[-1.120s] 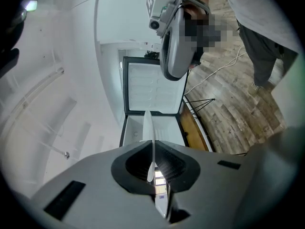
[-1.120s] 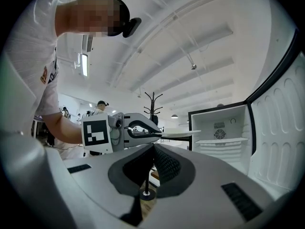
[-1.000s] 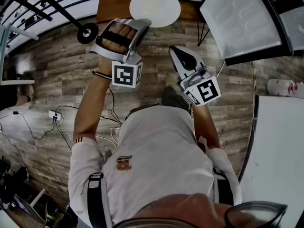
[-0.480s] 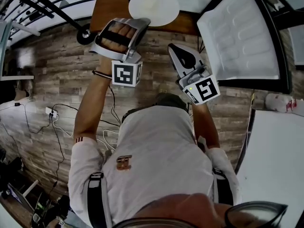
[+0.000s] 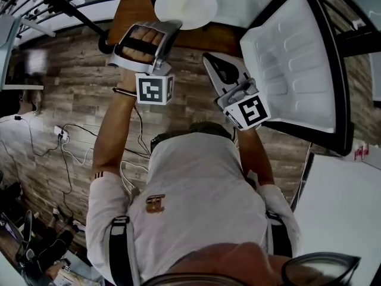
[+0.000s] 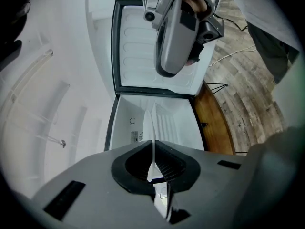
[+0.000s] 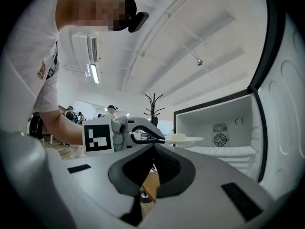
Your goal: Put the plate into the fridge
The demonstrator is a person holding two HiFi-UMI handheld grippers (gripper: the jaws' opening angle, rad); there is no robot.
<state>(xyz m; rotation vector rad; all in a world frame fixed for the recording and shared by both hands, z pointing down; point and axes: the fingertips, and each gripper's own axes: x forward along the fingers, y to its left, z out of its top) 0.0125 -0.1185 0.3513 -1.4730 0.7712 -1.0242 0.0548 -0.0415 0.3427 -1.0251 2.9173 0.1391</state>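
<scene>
one white plate point(image 5: 186, 5) is pinched by its rim in my left hand-held gripper point(image 6: 155, 171), whose jaws are almost fully closed on it. the plate juts out level at the open front of the fridge point(image 7: 209, 118), a little above the fridge's white shelf point(image 7: 224, 150). my right hand-held gripper point(image 7: 153, 148) has its jaws pressed together with nothing between them, just outside the fridge, beside the swung-open fridge door point(image 5: 297, 64).
</scene>
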